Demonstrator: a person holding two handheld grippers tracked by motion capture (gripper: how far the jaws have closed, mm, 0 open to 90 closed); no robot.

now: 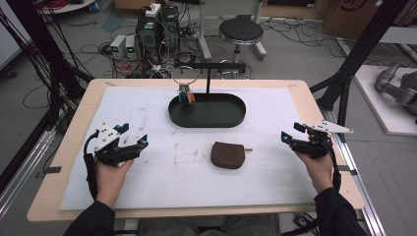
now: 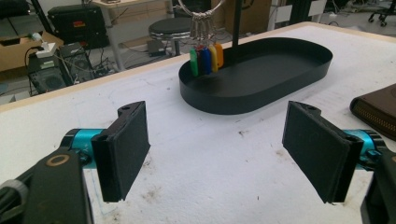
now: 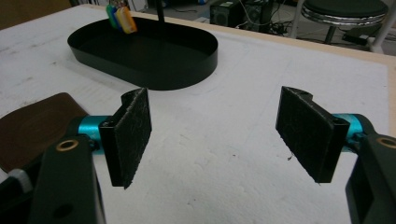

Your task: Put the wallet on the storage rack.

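The left gripper [image 1: 132,135] sits low over the white foam mat [image 1: 147,172] with its jaws spread wide and nothing between them; in the left gripper view the two black pads [image 2: 123,149] stand far apart over bare, lightly stained mat. The right gripper [image 1: 291,132] rests at the opposite side of the mat, jaws likewise spread and empty, its felt-faced pads [image 3: 306,130] well apart in the right gripper view. Between the two grippers, nearer the right one, lies a brown zip pouch [image 1: 228,155], flat on the mat, rounded at its corners, with a small zip pull poking out toward the right gripper; the left gripper view catches its stitched edge and zip line at its far right, and in the right gripper view it shows as a dark brown shape behind the left jaw. Ahead of both grippers sits a black oval tray [image 1: 207,110] with a low upright wall, carrying a thin black T-shaped stand [image 1: 209,66]. From one end of the stand's bar hangs a large metal key ring [image 1: 184,76] with a bunch of coloured plastic key tags [image 2: 206,58], green, blue, yellow and orange, dangling over the tray's end on the left gripper's side.
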